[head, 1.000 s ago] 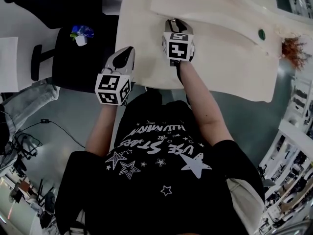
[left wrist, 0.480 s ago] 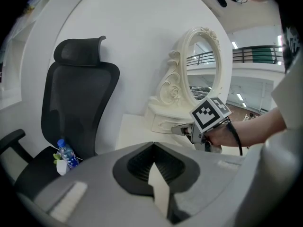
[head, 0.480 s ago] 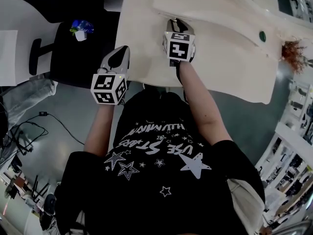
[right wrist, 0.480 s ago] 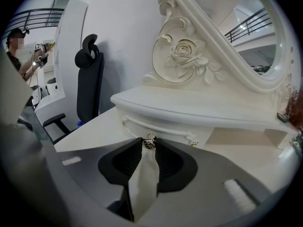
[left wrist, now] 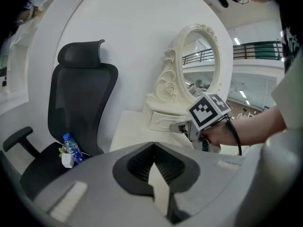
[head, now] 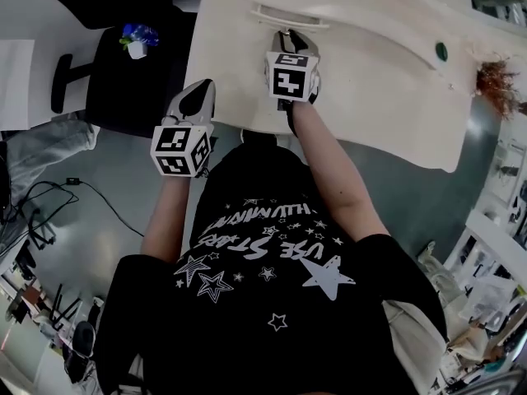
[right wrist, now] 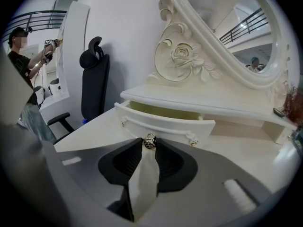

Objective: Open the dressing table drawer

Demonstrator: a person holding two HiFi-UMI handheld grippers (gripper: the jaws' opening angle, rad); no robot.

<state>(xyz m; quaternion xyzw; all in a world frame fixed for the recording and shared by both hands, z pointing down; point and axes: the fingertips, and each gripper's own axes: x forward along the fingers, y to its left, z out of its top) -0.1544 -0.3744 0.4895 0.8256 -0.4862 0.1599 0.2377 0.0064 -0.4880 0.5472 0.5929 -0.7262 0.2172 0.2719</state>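
Observation:
A cream dressing table (head: 387,97) with an oval mirror (right wrist: 222,27) carries a small drawer (right wrist: 163,123) under its raised shelf. The drawer stands pulled out a little, its pale inside showing (right wrist: 156,111). My right gripper (right wrist: 150,142) is shut on the drawer's metal knob (right wrist: 150,141); from the head camera the right gripper (head: 288,44) meets the drawer front (head: 288,15). My left gripper (head: 198,97) hangs beside the table's left edge, shut, holding nothing. Its own camera shows the left gripper (left wrist: 152,148) and, beyond it, the right gripper's marker cube (left wrist: 208,110).
A black office chair (left wrist: 78,93) stands left of the table, with a small blue bottle and a white cup (head: 136,44) on its seat. A green round object (head: 440,54) and a reddish tuft (head: 498,85) lie at the table's right end. Cables (head: 49,212) trail on the floor.
The drawer has come out from under the shelf, drawn by my right gripper. The left gripper has shifted slightly left and stays shut.

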